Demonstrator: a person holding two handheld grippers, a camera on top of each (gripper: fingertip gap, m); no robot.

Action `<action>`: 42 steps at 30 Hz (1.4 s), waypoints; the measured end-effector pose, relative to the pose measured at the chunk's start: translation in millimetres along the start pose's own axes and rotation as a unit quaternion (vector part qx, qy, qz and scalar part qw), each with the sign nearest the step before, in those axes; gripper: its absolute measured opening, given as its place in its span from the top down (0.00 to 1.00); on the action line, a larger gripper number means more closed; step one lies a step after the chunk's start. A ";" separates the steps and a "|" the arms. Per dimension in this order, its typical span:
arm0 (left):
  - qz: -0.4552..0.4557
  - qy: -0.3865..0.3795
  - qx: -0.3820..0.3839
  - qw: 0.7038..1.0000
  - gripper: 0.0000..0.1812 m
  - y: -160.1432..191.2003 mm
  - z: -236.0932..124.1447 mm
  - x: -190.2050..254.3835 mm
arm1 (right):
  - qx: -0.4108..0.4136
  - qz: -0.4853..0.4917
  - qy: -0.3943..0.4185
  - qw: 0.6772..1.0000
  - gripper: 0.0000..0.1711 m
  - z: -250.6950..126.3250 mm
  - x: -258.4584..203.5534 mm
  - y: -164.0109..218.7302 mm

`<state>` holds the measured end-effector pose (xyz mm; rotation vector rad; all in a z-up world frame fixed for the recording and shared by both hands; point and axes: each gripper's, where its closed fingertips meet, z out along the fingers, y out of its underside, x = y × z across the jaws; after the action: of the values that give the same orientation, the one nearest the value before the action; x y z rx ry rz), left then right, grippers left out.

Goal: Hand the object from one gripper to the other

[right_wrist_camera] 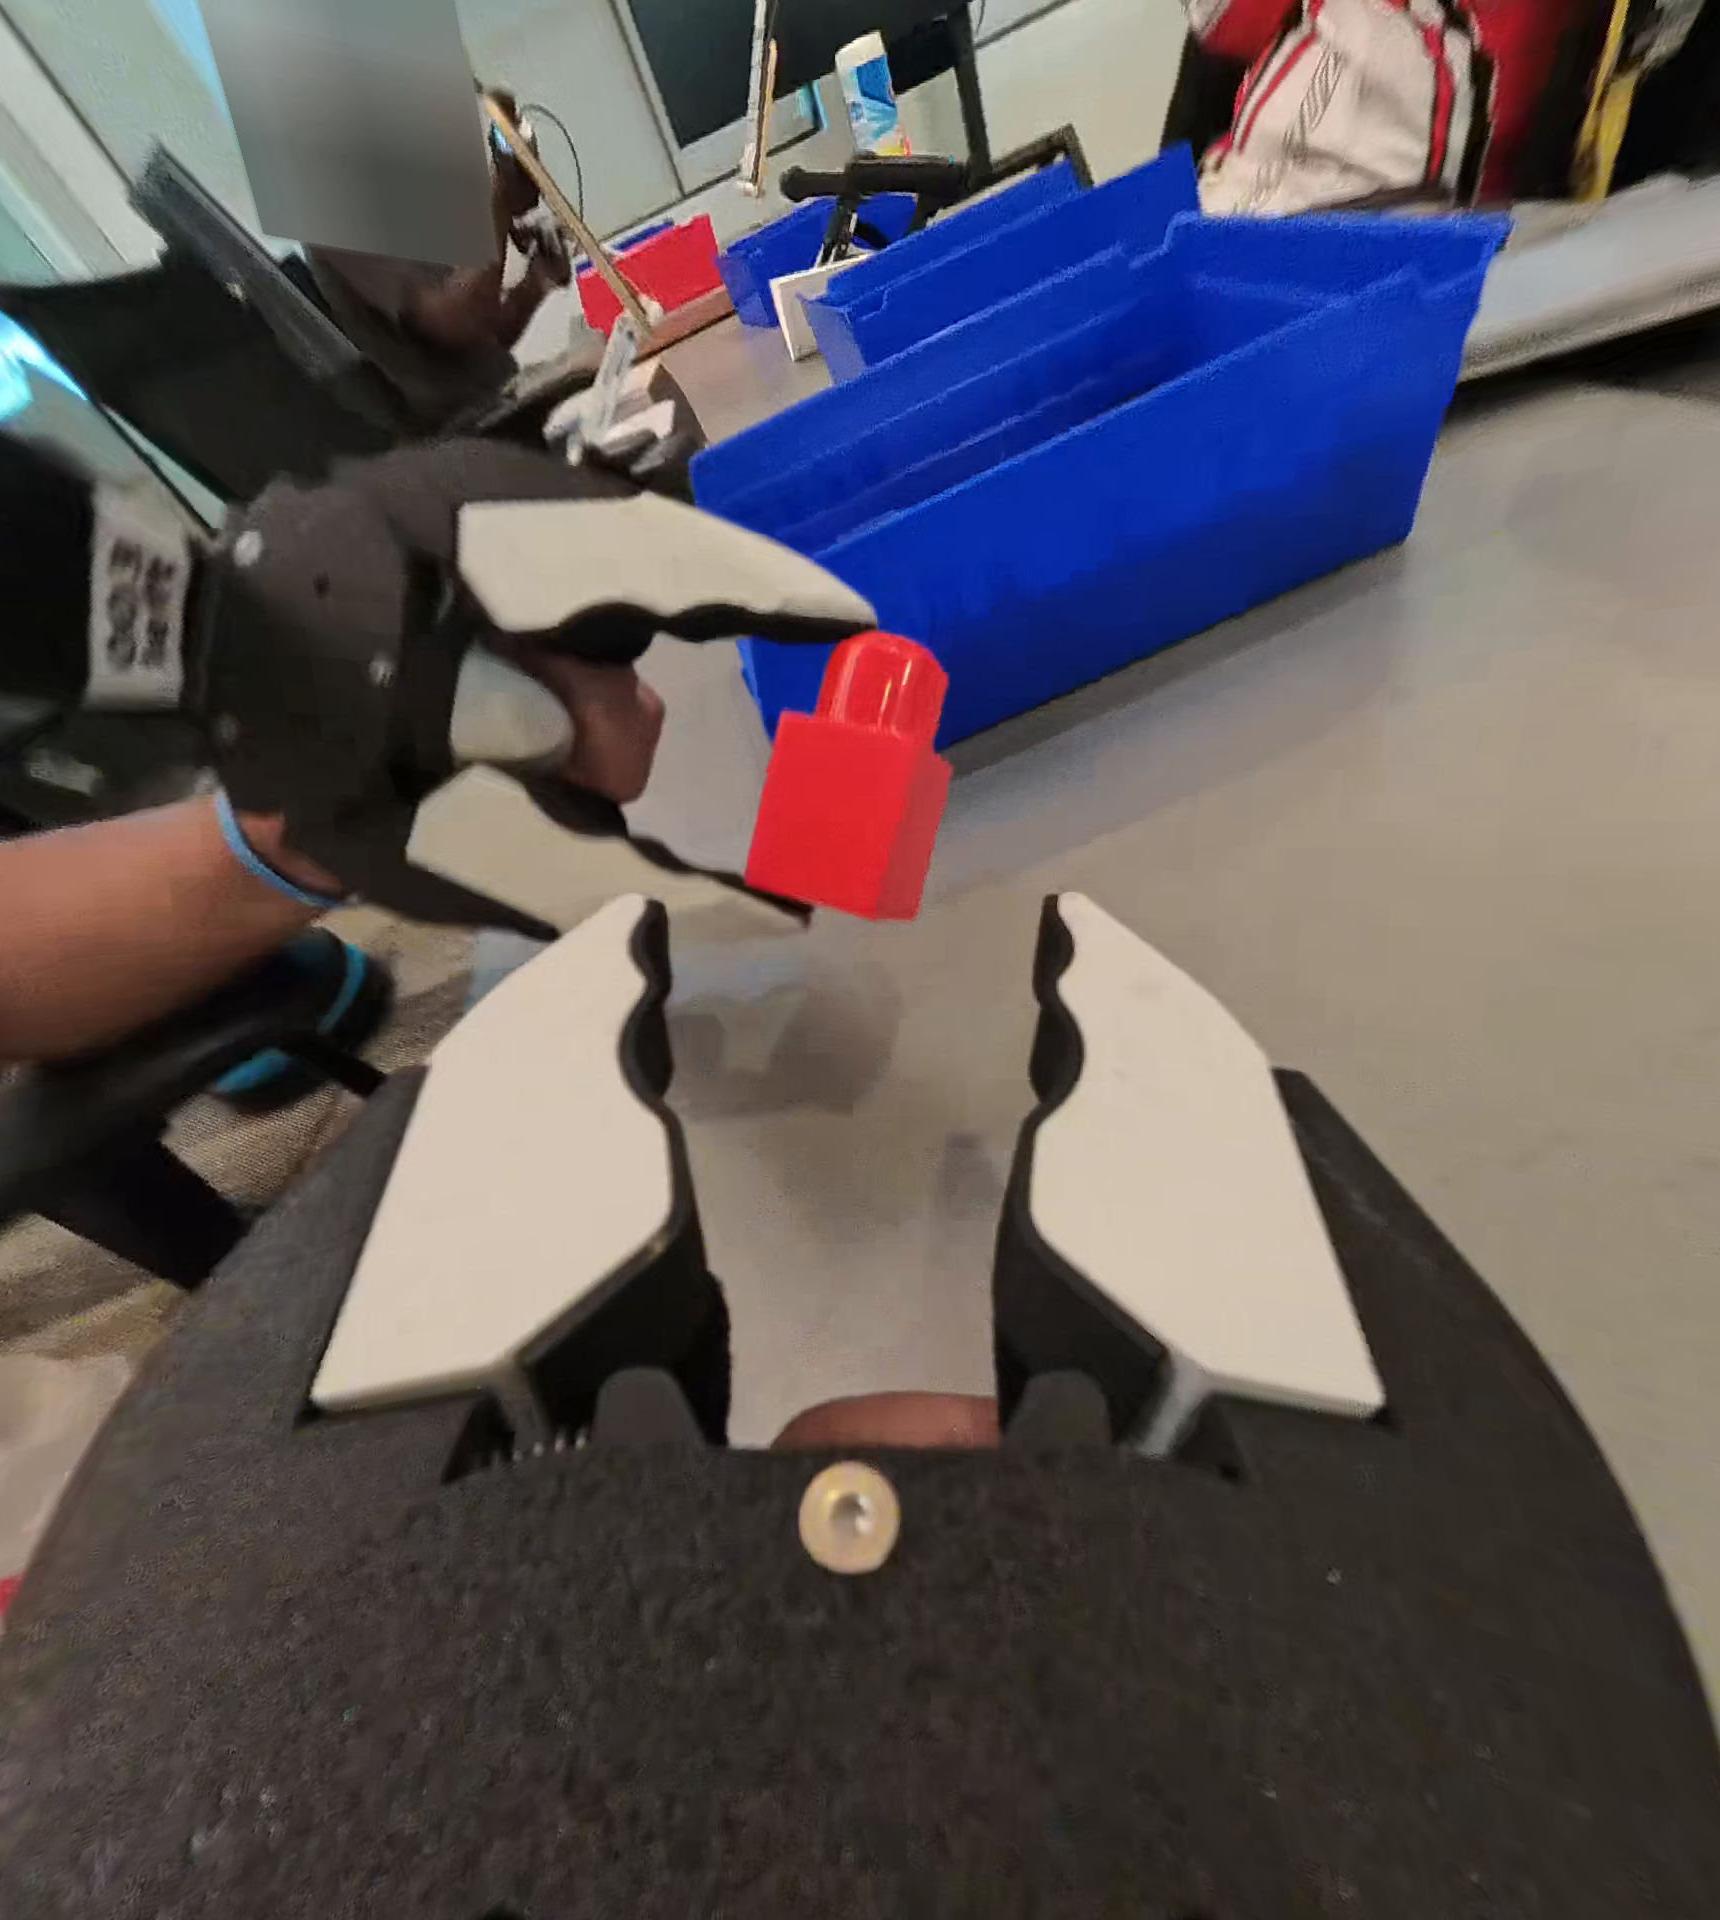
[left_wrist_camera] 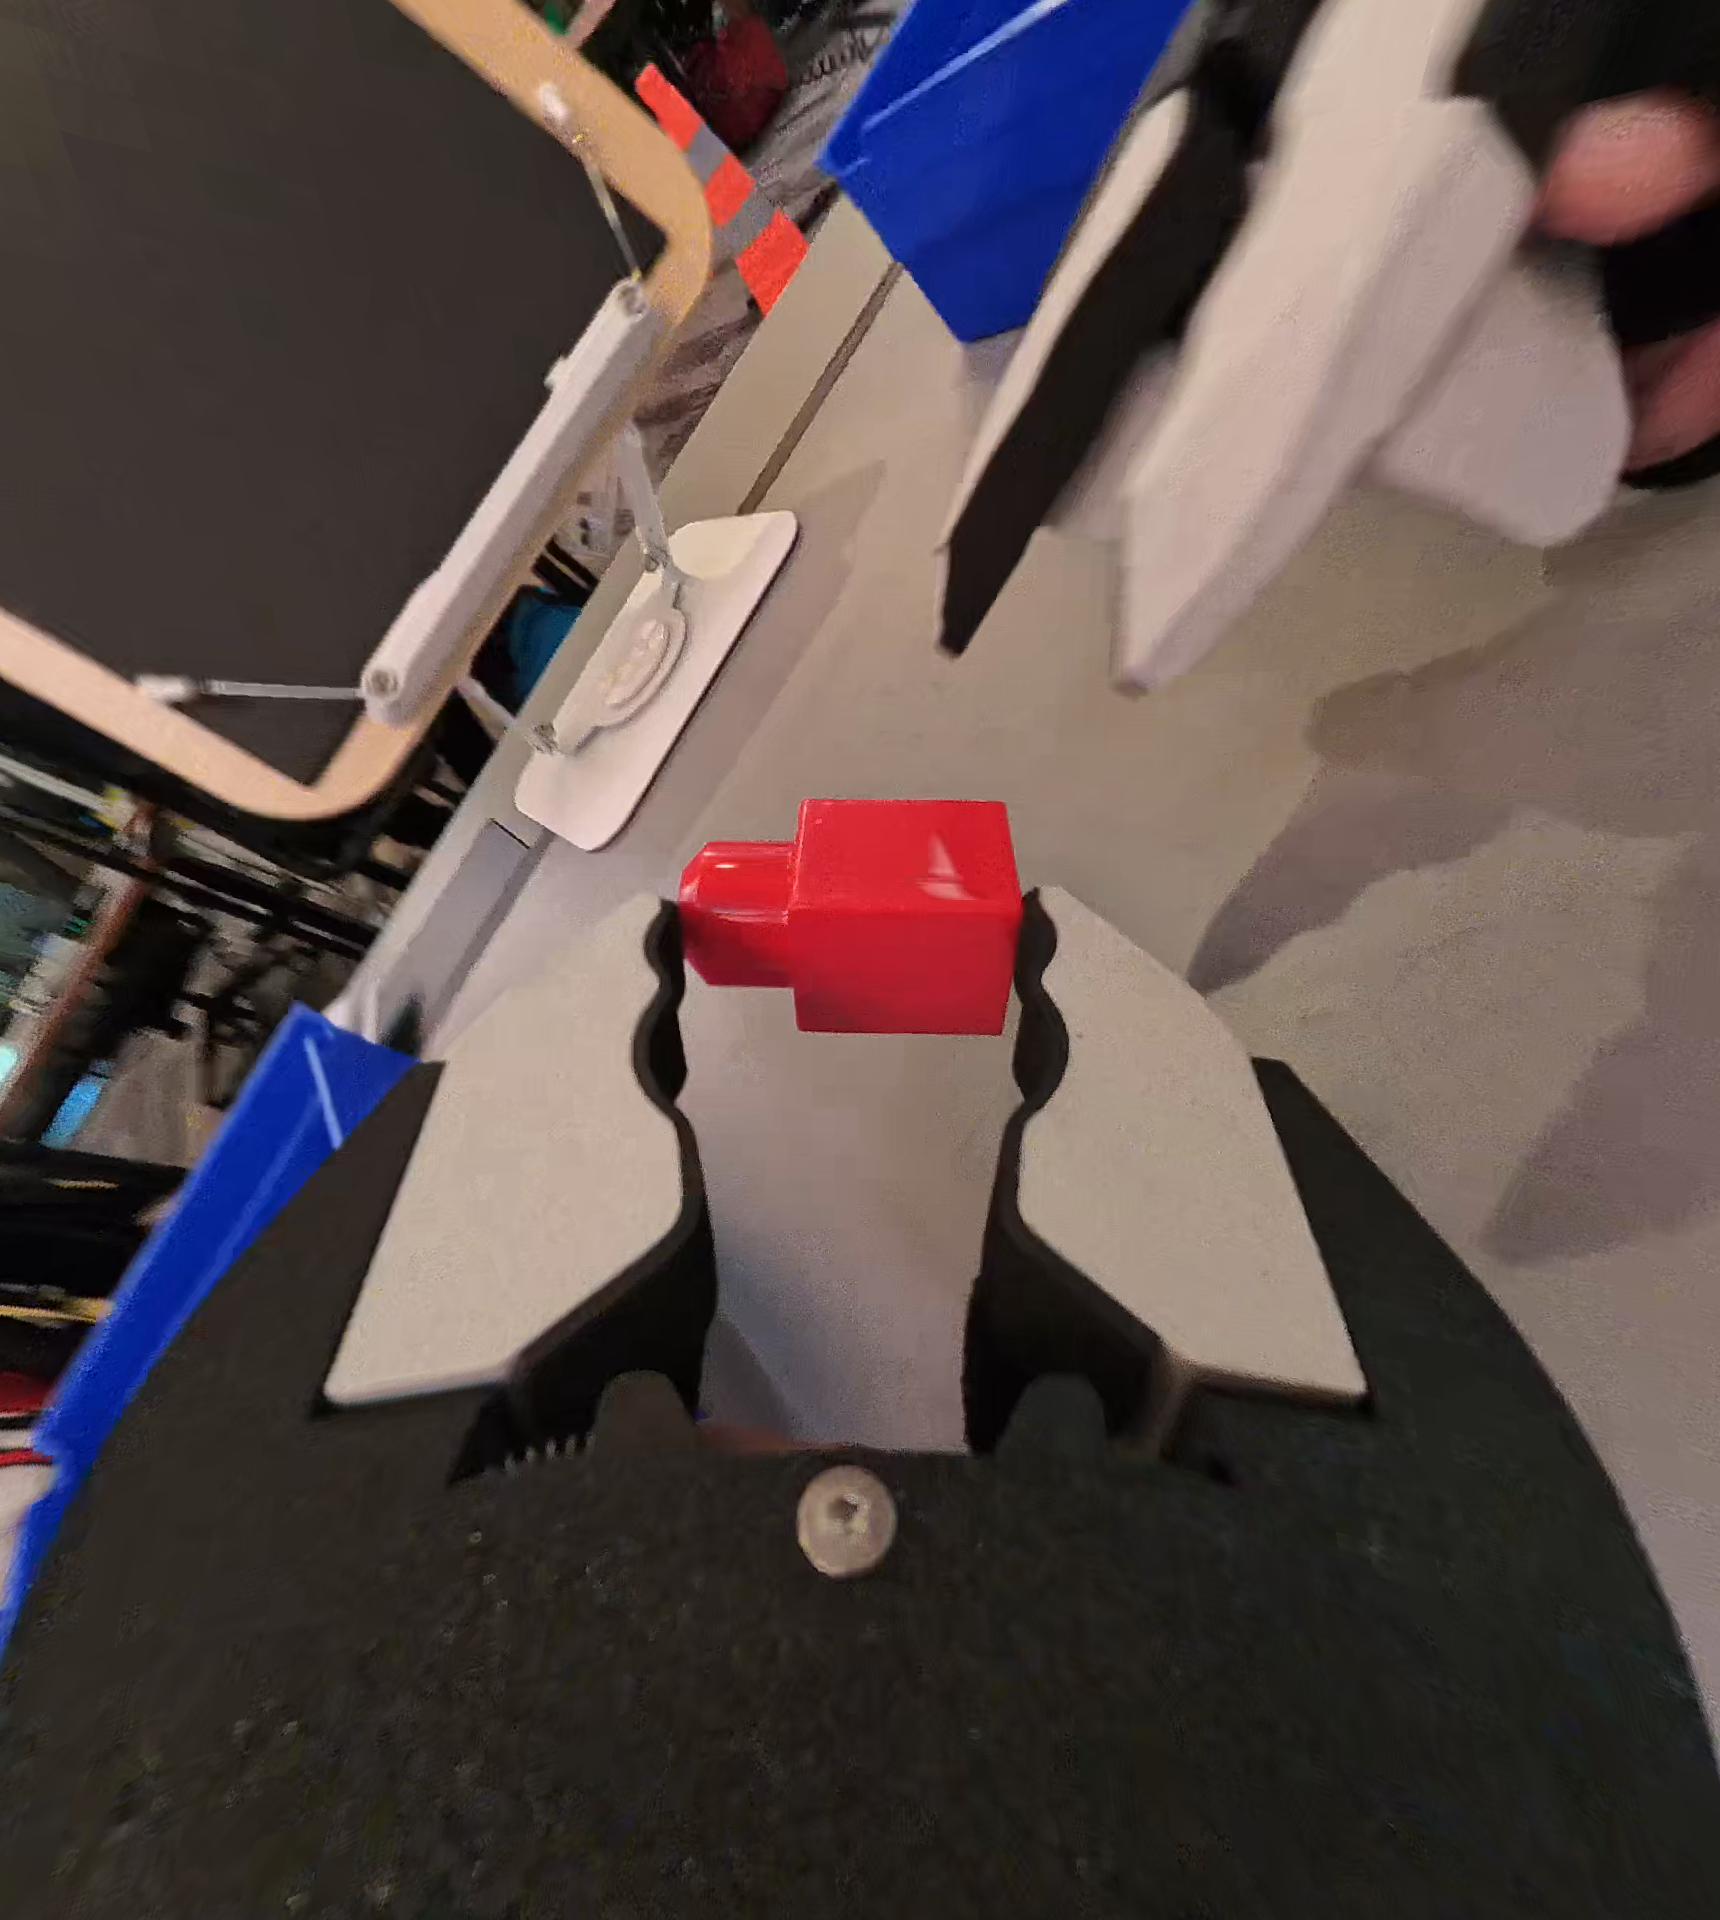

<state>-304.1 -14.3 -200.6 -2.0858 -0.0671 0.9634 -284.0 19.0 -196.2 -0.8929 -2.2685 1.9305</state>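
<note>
- The left gripper (left_wrist_camera: 848, 935) has its fingers clamped on the red toy block (left_wrist_camera: 866, 914), pinching it end to end, stud against one tip and flat base against the other, held in the air over the grey table (right_wrist_camera: 1458, 935).
- That grip leaves the block's side faces bare, probably for the taker.
- The right gripper (right_wrist_camera: 851, 914) is spread apart and empty; in its view the block hangs at 12 o'clock, just past its tips.
- A blue bin (right_wrist_camera: 1095, 499) stands behind at 1 o'clock; nothing blocks the gap.
</note>
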 end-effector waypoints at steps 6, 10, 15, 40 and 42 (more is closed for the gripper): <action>0.128 -0.025 -0.041 0.991 0.66 -14.7 13.9 31.0 | -0.025 0.010 0.050 0.998 0.69 16.5 4.8 18.3; 0.182 -0.073 -0.055 0.979 0.66 -19.4 19.1 33.2 | -0.044 -0.019 0.083 0.995 0.79 17.2 9.7 23.5; 0.146 -0.054 -0.037 0.987 0.67 -19.4 16.8 40.9 | -0.050 -0.022 0.079 0.995 0.79 9.2 18.8 23.3; -0.498 0.271 0.208 0.797 0.78 -76.0 -17.6 25.9 | 0.212 0.173 -0.267 0.924 0.79 -20.0 -39.4 -35.3; -0.501 0.275 0.209 0.793 0.80 -76.7 -17.7 26.5 | 0.215 0.174 -0.266 0.923 0.79 -19.7 -39.0 -35.2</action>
<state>-253.1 34.4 -156.7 -1.4800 -0.5437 -0.2766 -258.0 17.4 -146.5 -0.8233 -1.8242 2.9886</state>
